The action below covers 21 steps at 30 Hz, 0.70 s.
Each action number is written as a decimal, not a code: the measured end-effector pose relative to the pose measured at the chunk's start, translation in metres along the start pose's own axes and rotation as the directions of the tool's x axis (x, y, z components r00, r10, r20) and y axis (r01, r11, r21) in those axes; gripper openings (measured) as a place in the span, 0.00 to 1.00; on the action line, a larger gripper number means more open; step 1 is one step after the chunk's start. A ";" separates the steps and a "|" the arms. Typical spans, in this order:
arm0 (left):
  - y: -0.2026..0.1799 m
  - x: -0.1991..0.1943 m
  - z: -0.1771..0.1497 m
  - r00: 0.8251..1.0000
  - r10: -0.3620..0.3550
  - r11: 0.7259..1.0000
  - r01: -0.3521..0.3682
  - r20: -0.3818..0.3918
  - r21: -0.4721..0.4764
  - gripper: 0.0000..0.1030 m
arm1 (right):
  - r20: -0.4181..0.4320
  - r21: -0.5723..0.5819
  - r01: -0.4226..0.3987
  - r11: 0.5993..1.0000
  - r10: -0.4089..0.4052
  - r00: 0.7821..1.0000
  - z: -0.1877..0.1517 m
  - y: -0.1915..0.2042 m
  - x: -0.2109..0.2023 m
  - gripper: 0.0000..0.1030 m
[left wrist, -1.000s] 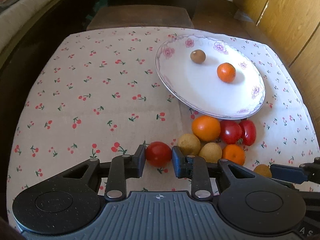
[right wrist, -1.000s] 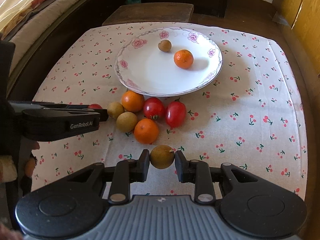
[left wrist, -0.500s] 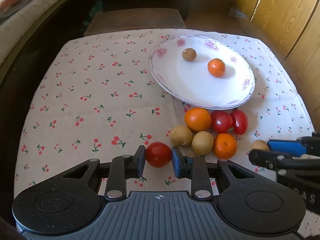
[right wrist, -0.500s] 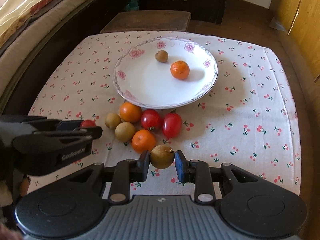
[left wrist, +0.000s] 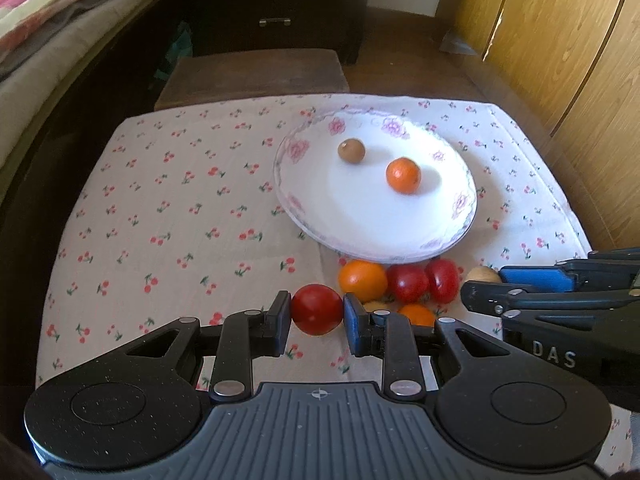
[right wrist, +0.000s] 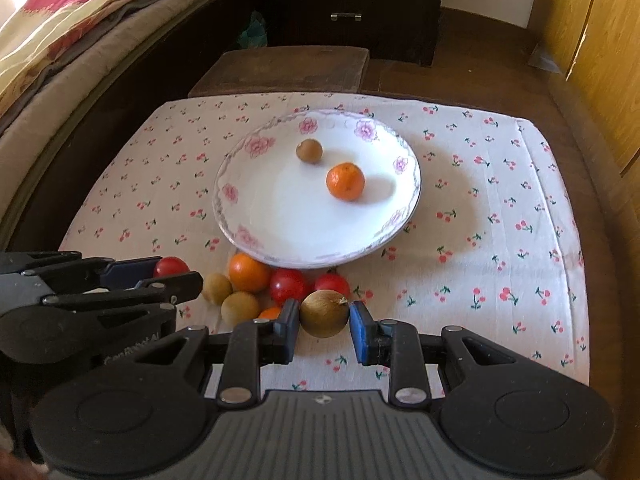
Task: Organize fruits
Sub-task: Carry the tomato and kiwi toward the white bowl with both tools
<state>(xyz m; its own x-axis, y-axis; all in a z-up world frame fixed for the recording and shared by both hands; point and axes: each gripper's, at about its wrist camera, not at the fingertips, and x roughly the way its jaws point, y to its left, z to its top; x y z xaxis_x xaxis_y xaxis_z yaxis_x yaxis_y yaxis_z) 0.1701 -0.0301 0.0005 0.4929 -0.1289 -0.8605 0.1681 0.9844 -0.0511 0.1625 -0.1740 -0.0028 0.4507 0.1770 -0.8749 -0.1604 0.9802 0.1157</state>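
Two tongs [left wrist: 317, 316] [right wrist: 323, 320] — tomato [left wrist: 317, 309], longan [right wrist: 324, 313]

The near half of the plate [right wrist: 256, 236] lay bare, offering room; a small brown fruit [right wrist: 309, 151] and an orange [right wrist: 345, 181] occupied its far side. A cluster of fruit [right wrist: 256, 280] crowded the table [right wrist: 500, 216] against the plate's near rim. The cloth left and right of the plate was open. The left gripper [right wrist: 170, 276] flanked the cluster.
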 end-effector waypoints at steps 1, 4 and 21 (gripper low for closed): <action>-0.001 0.000 0.002 1.000 0.000 1.000 0.000 0.002 0.002 0.34 | 0.003 0.001 0.001 1.000 -0.001 1.000 0.002 -0.001 0.000 0.28; -0.004 0.003 0.008 1.000 0.001 1.000 -0.001 0.007 0.009 0.34 | 0.009 0.003 0.011 1.000 -0.011 1.000 0.009 -0.003 0.002 0.28; -0.017 0.020 0.041 1.000 -0.010 0.999 0.009 0.020 0.037 0.35 | 0.025 0.035 0.007 0.999 -0.008 1.000 0.041 -0.019 0.019 0.28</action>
<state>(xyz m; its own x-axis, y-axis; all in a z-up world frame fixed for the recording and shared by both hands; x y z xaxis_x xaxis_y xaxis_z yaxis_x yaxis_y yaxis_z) 0.2121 -0.0545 0.0046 0.5081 -0.1406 -0.8497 0.2042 0.9781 -0.0397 0.2099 -0.1857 -0.0023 0.4738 0.1714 -0.8638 -0.1263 0.9840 0.1259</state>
